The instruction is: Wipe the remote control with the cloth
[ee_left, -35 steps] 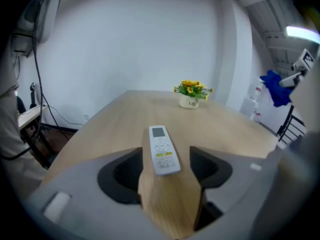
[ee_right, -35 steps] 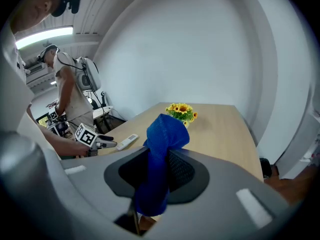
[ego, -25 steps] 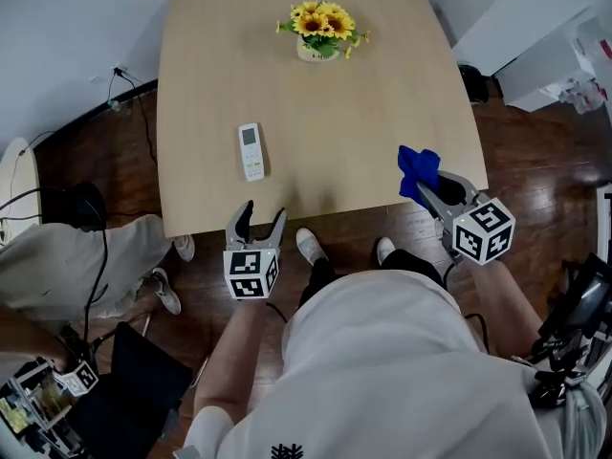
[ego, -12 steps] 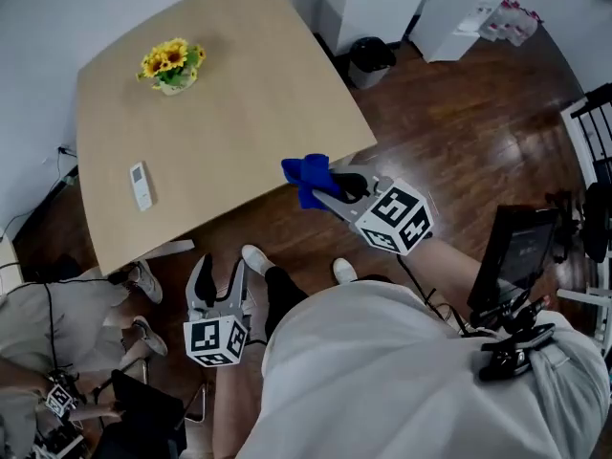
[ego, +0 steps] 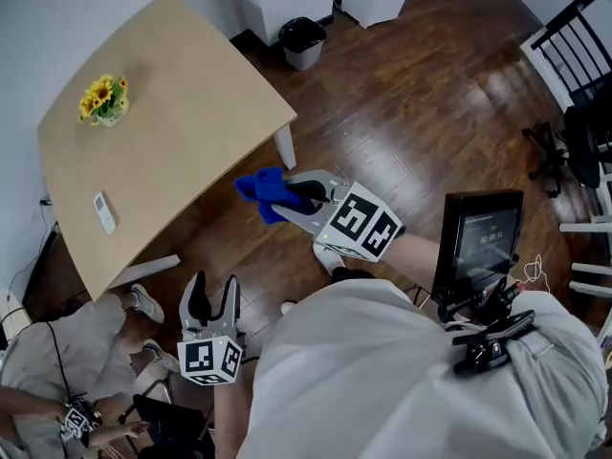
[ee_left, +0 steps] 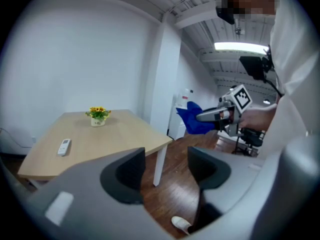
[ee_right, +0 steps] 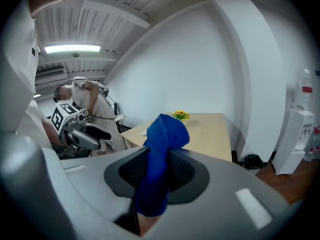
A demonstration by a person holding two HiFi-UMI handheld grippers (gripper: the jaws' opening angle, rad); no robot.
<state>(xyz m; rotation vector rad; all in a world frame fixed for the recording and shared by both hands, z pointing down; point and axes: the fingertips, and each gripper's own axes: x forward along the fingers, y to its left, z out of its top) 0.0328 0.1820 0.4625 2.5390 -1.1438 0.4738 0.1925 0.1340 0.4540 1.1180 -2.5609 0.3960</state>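
Observation:
The white remote control (ego: pixel 103 212) (ee_left: pixel 63 147) lies near the left edge of the light wooden table (ego: pixel 172 113), far from both grippers. My right gripper (ego: pixel 287 197) (ee_right: pixel 157 171) is shut on a bunched blue cloth (ego: pixel 260 189) (ee_right: pixel 160 149) and hangs over the wood floor beside the table's corner. My left gripper (ego: pixel 213 295) (ee_left: pixel 167 171) hovers low over the floor, off the table. Its jaws are closing and nothing is between them. In the left gripper view the cloth (ee_left: pixel 192 119) shows off to the right, clamped in the other gripper.
A pot of yellow flowers (ego: pixel 103 98) (ee_left: pixel 98 115) stands on the table's far side. A black bin (ego: pixel 303 41) sits past the table's corner. A screen on a stand (ego: pixel 478 242) and a black chair (ego: pixel 574 55) are at the right. Another person (ego: pixel 67 333) sits at lower left.
The view has swung right, so the table now lies at the upper left. Both grippers have moved off the table's edge and over the floor. The cloth stays clamped in the right gripper.

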